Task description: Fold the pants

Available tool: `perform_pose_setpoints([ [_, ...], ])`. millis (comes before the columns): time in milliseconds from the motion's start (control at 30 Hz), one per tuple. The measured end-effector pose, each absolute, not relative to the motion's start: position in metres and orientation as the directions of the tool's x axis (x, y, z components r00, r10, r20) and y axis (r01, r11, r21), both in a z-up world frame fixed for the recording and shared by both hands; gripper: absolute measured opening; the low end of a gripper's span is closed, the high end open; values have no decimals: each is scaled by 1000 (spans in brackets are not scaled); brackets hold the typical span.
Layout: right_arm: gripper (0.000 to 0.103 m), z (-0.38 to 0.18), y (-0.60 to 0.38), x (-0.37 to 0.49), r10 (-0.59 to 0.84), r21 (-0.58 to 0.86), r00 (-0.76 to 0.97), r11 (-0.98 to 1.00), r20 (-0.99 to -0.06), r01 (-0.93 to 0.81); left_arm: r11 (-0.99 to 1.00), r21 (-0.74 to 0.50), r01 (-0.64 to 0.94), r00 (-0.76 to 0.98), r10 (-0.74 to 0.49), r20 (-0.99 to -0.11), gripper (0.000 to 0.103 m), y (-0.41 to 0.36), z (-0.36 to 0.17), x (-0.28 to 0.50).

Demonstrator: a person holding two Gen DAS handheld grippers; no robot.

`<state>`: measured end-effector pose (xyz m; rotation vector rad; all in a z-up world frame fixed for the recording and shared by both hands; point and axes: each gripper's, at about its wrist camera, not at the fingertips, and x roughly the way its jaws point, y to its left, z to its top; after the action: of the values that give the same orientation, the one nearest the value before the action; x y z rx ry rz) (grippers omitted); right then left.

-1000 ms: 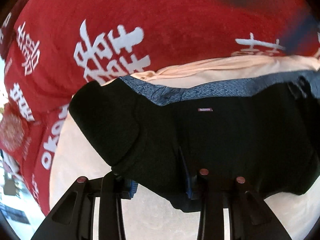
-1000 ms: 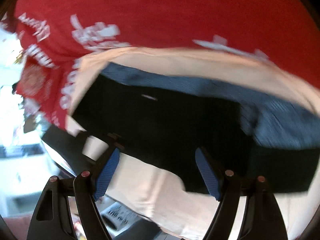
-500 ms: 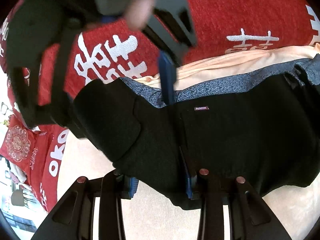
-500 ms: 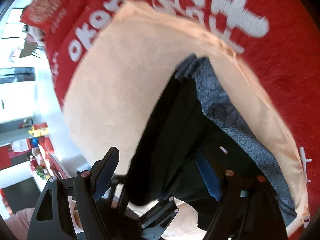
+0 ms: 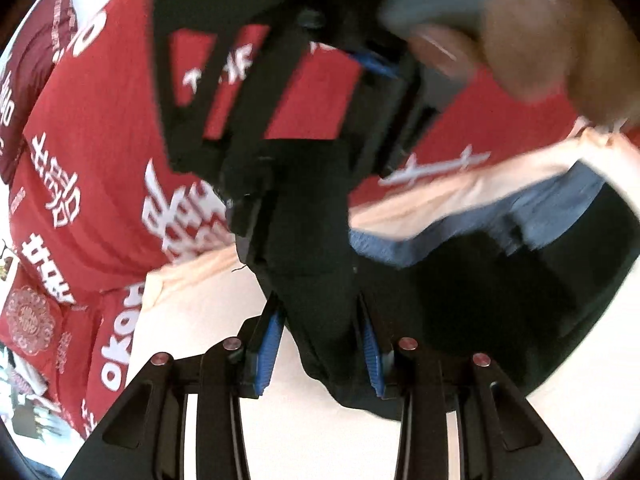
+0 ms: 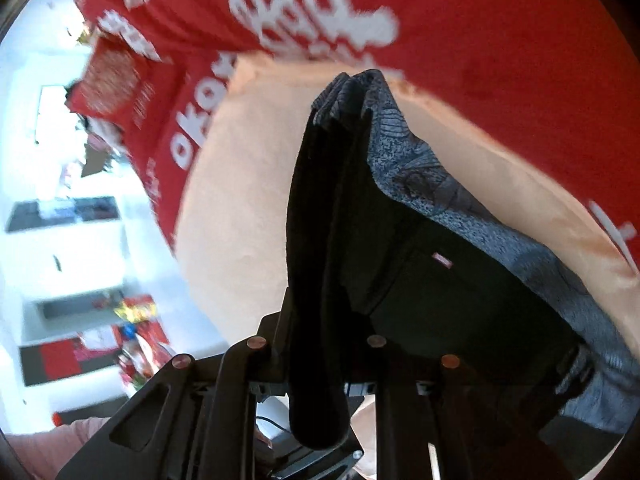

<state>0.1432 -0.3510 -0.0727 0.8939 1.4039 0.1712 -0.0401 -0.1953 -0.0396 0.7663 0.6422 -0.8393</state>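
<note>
Two wrist cameras look down along black two-finger grippers at a pair of black pants (image 5: 480,280) with a grey-blue patterned waistband (image 6: 420,184). The pants lie on a pale peach cloth (image 5: 500,184), which is spread over a red blanket (image 5: 100,112) printed with white characters.

In the left wrist view, the left gripper (image 5: 320,340) sits at the bottom centre, its blue pads (image 5: 270,344) set narrow and pressing a bunched fold of the black pants between them. The fabric rises from this grip towards the right gripper (image 5: 280,208), which comes down from the top of the view, blurred, and meets the same dark fold. A hand (image 5: 560,40) holds that gripper at the upper right.

In the right wrist view, the right gripper (image 6: 316,364) has its jaws closing, with a thick roll of black fabric between the fingers; the pads are hidden by cloth. The pants stretch away from it to the right, with the waistband along the far edge, near the edge of the peach cloth (image 6: 248,200). A small label (image 6: 442,259) shows on the black fabric. At the left is a bright, blurred room.
</note>
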Motion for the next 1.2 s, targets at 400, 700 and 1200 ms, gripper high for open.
perform_pose_setpoints([
  [400,19,-21,-460,-43,526,767,560,474,-640,432,258,267,929,368,-544,-754,37,-279,-1,-170],
  [700,19,-63,-512,-180,432,782,652,339,-623,523,67,310,948,297,-533,-792,37,-333,-53,-272],
  [1200,25,-167,-535,-256,393,734,629,232,-671,638,-23,308,951,268,-433,-861,63,-335,-102,-284],
])
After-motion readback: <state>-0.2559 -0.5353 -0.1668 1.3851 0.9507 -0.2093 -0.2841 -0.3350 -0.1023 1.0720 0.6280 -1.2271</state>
